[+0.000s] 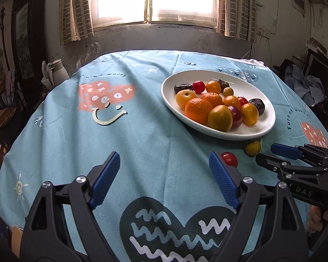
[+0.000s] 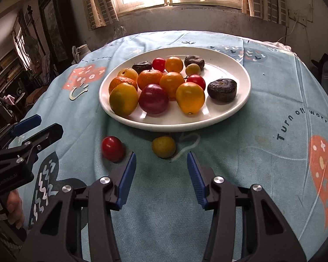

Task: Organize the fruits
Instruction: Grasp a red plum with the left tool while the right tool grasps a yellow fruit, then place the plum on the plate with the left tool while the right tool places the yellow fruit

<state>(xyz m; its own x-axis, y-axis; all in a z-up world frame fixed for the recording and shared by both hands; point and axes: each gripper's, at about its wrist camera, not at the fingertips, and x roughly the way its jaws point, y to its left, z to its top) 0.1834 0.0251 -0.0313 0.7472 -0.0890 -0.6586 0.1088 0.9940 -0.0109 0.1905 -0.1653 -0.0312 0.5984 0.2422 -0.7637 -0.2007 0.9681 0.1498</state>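
Observation:
A white oval plate point(image 1: 262, 128) point(image 2: 236, 107) on the blue tablecloth holds several oranges, yellow fruits, red tomatoes, a purple plum and dark dried fruits. A red tomato point(image 1: 229, 159) point(image 2: 112, 145) and a small yellow-green fruit point(image 1: 252, 148) point(image 2: 163, 146) lie on the cloth in front of the plate. My left gripper point(image 1: 164, 174) is open and empty, the tomato just beyond its right finger. My right gripper point(image 2: 161, 170) is open and empty, just short of the yellow-green fruit. Each gripper shows in the other's view, the right one point(image 1: 271, 152) and the left one point(image 2: 41, 124).
The round table is covered by a blue patterned cloth point(image 1: 142, 113). A white jug point(image 1: 59, 71) stands beyond the table's far left edge. A wall with a curtained window point(image 1: 155, 0) is behind. Clutter lies at the right point(image 1: 306, 83).

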